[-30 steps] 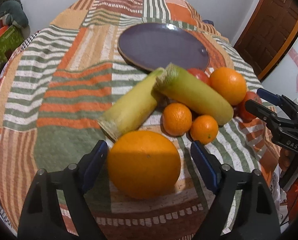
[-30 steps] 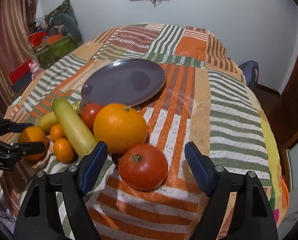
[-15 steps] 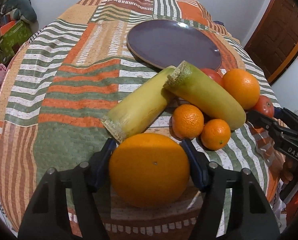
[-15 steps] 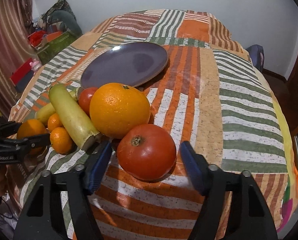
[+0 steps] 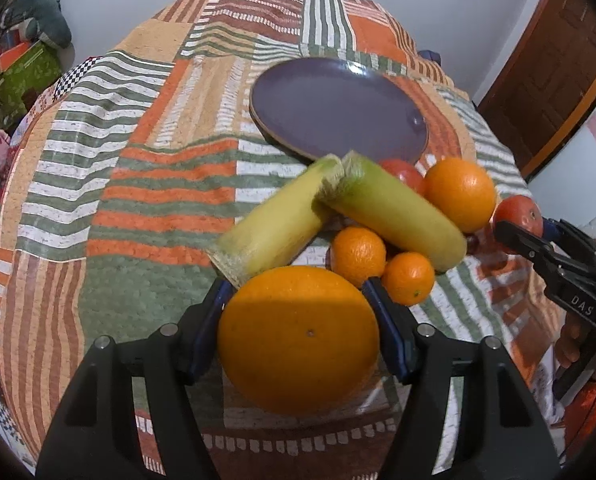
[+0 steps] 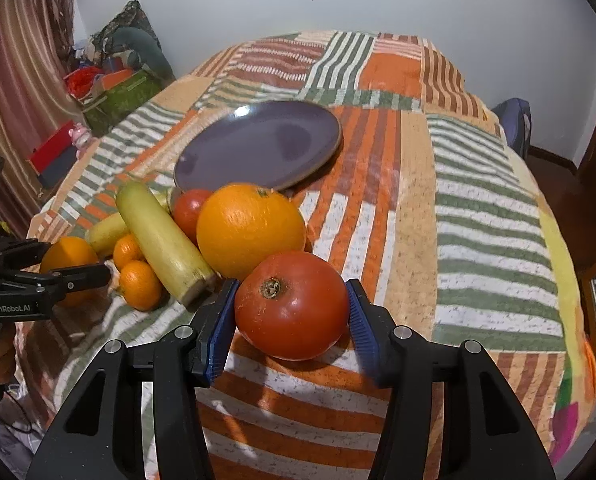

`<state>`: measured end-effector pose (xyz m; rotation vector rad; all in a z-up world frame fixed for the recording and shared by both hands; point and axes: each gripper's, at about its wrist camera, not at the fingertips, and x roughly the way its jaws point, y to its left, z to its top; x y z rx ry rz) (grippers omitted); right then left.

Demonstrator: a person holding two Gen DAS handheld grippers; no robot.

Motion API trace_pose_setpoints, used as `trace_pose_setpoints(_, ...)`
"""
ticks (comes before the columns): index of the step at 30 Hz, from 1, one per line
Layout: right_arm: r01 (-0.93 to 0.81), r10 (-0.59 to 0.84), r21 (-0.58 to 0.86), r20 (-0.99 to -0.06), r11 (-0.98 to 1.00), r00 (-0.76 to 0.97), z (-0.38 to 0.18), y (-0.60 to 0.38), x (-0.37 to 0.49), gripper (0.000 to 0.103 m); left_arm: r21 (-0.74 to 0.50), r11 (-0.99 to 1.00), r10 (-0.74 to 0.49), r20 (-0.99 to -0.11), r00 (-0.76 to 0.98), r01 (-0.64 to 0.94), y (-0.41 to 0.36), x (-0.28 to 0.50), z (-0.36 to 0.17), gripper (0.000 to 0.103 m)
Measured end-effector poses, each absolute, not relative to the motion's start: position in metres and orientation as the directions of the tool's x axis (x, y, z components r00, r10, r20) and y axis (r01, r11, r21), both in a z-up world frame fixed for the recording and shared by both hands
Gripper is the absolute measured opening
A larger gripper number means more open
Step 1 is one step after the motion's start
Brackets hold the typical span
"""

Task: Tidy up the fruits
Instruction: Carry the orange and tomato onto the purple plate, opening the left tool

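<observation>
Both claws grip fruit on the bed: my left claw (image 5: 300, 308) clamps the big orange (image 5: 298, 340), my right claw (image 6: 291, 308) the tomato (image 6: 291, 304). Squeezing could split the tomato; lifting carelessly might roll the cucumber (image 6: 161, 240) off, missing the plate (image 6: 257, 146).

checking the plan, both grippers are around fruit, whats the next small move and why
Probably lift both straight up. The left gripper is shut on the large orange, the right gripper on the tomato, and the purple plate beyond holds nothing.
</observation>
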<state>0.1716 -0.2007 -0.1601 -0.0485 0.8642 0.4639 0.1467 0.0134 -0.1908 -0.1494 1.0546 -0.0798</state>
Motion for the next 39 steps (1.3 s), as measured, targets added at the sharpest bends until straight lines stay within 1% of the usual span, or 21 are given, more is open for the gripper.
trace_pose_setpoints(6,-0.413,0.368,0.117,-0.706,0.903,0.605,-0.137,-0.200,0.174,0.049,-0.102,0.995,-0.096,-0.811,0.577,0.022,0.014,0.151,-0.156,0.067)
trace_pose_setpoints(11,-0.420,0.372,0.103,-0.679,0.902,0.633,-0.123,-0.195,0.173,0.049,-0.074,0.997,-0.080,-0.814,0.575,0.033,0.018,0.158,-0.150,0.067)
trace_pose_setpoints(14,-0.426,0.375,0.095,-0.670,0.900,0.641,-0.117,-0.192,0.174,0.049,-0.089,0.996,-0.086,-0.809,0.581,0.023,0.022,0.162,-0.146,0.067)
trace_pose_setpoints(23,-0.430,0.375,0.070,-0.629,0.900,0.681,-0.098,-0.182,0.193,0.049,-0.053,0.998,-0.065,-0.766,0.640,0.037,0.018,0.191,-0.120,0.067)
trace_pose_setpoints(31,-0.435,0.375,0.053,-0.606,0.899,0.701,-0.085,-0.175,0.219,0.049,-0.053,0.997,-0.079,-0.754,0.652,0.059,0.015,0.230,-0.110,0.067)
trace_pose_setpoints(39,-0.452,0.380,0.043,-0.617,0.891,0.689,-0.093,-0.161,0.246,0.049,-0.048,0.997,-0.073,-0.742,0.666,0.056,0.015,0.272,-0.112,0.067)
